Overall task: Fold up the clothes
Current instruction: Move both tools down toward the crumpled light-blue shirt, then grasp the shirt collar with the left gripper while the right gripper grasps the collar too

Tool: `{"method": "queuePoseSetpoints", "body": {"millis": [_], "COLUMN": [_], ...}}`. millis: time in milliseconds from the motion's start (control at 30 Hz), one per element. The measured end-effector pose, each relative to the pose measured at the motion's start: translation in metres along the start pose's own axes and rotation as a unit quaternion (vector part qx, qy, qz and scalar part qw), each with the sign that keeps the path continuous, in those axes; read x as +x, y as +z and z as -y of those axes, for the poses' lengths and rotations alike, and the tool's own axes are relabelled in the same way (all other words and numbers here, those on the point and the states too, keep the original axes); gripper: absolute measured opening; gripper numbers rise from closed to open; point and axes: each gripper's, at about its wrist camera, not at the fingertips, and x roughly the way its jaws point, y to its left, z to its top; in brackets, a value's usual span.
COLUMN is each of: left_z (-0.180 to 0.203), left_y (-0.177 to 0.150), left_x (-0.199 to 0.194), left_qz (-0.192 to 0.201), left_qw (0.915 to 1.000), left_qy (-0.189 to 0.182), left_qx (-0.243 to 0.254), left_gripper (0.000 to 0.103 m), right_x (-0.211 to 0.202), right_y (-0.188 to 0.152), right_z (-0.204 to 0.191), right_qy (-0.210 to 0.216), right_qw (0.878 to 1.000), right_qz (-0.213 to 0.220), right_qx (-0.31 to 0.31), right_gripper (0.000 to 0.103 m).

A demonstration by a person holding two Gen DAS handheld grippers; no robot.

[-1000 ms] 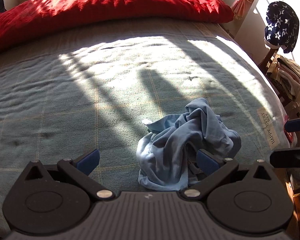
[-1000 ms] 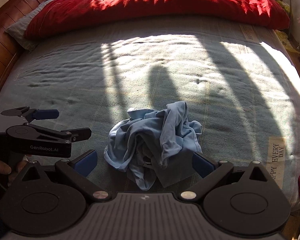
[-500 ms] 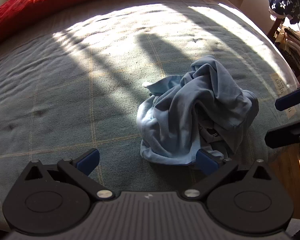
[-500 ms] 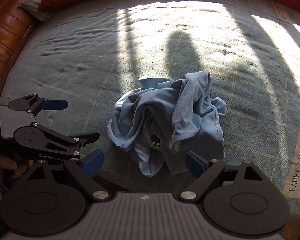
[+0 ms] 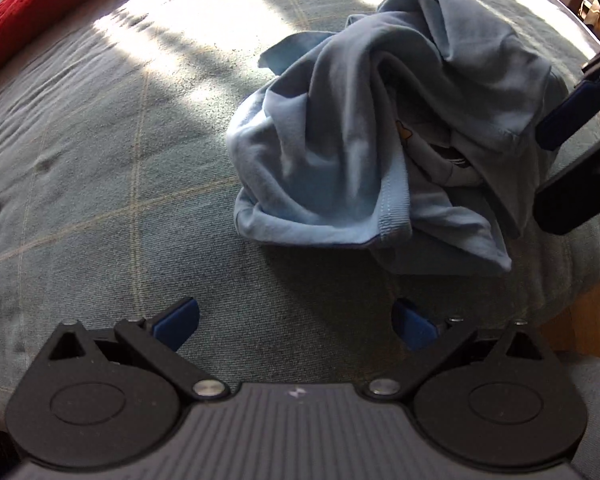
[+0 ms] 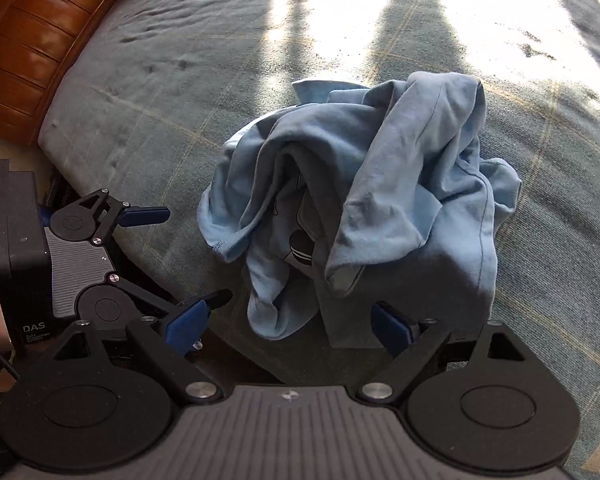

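Under both your grippers lies the bed (image 5: 100, 184), covered by a grey-green blanket (image 6: 148, 92) with thin pale lines crossing it in a wide check; strong sunlight falls across its far half and long shadows cut through the glare. In the left wrist view a strip of the red pillow (image 5: 16, 12) shows at the top left corner, and at the right the blanket drops off over the bed's edge to a wooden floor (image 5: 580, 324). In the right wrist view a brown padded bed frame (image 6: 32, 40) curves around the upper left corner. The crumpled light-blue shirt (image 5: 364, 128) sits in a heap on the blanket near the bed's near edge, with a bit of a dark printed picture showing in its folds; it lies ahead of both your tools, a little right of centre for the left one and straight ahead for the right one (image 6: 340, 200). Your left gripper (image 5: 296, 320) has its blue fingers spread wide over bare blanket, gripping nothing and short of the shirt's hem. Your right gripper (image 6: 288, 326) is also spread wide and empty, with the shirt's lowest folds hanging into view between its fingers; I cannot tell whether the right pad (image 6: 390, 328) touches the cloth.
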Motion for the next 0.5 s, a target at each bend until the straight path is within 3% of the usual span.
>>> {"method": "queuePoseSetpoints", "body": {"millis": [167, 333, 500], "left_z": [-0.004, -0.028, -0.054], "left_y": [0.006, 0.032, 0.069], "left_x": [0.002, -0.005, 0.0], "left_qz": [0.045, 0.105, 0.138], "left_qw": [0.9974, 0.9925, 0.9877], "left_qy": [0.023, 0.031, 0.036], "left_qx": [0.051, 0.055, 0.064], "left_gripper": [0.101, 0.1, 0.1], "right_x": [0.01, 0.007, 0.004], "right_y": [0.016, 0.045, 0.081], "right_z": [0.004, 0.008, 0.019], "right_qy": [0.027, 0.026, 0.008], "right_qw": [0.999, 0.999, 0.997], "right_qz": [0.01, 0.036, 0.062], "right_qx": [-0.015, -0.03, -0.037], "right_gripper": [0.092, 0.092, 0.092]}}
